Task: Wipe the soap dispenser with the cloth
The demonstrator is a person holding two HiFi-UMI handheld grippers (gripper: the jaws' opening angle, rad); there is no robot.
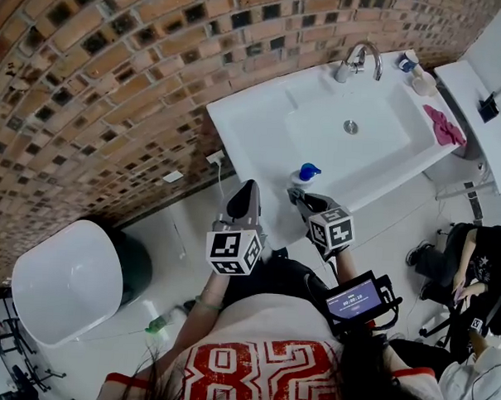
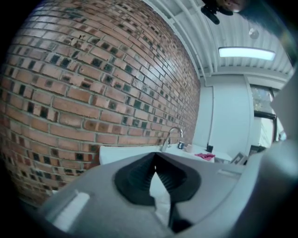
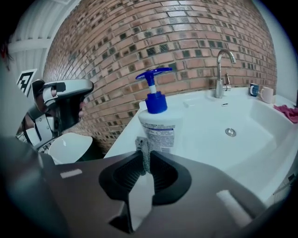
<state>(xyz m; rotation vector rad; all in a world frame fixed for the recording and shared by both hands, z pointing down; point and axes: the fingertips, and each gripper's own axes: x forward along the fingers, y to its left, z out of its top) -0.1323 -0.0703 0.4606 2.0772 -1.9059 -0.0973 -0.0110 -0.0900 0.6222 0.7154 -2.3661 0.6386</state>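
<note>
- The right tool [image 3: 144, 160] is pressed together on a narrow strip of grey cloth [image 3: 143, 153], which stands up between its jaws just short of the bottle.
- The left tool [image 2: 155, 160] has its jaws closed tip to tip with nothing held. It is raised to the left of the right tool and points toward the brick wall [image 2: 93, 83].
- The soap dispenser [image 3: 158, 123] stands upright on the near left corner of the white sink [image 1: 245, 128], just beyond the right tool. It has a white body and a blue pump head [image 3: 153, 74].
- Handling, as a judgement: the plastic bottle looks light and smooth-walled, and so close to the rim's edge a hard sideways wipe could tip or slide it. The free left tool would steady it best at the neck under the pump, or low on the body. The cloth is soft and limp, and little of it shows past the jaws, so there is not much to wipe with.
- Farther off, the faucet [image 1: 360, 59] rises at the sink's far side, with cups [image 1: 417, 76] at the far right corner and a pink rag [image 1: 444, 126] on the right rim, all well apart from the bottle.
- A white-lidded bin [image 1: 65, 278] sits on the floor to the near left. Nothing stands between the tools and the dispenser.
</note>
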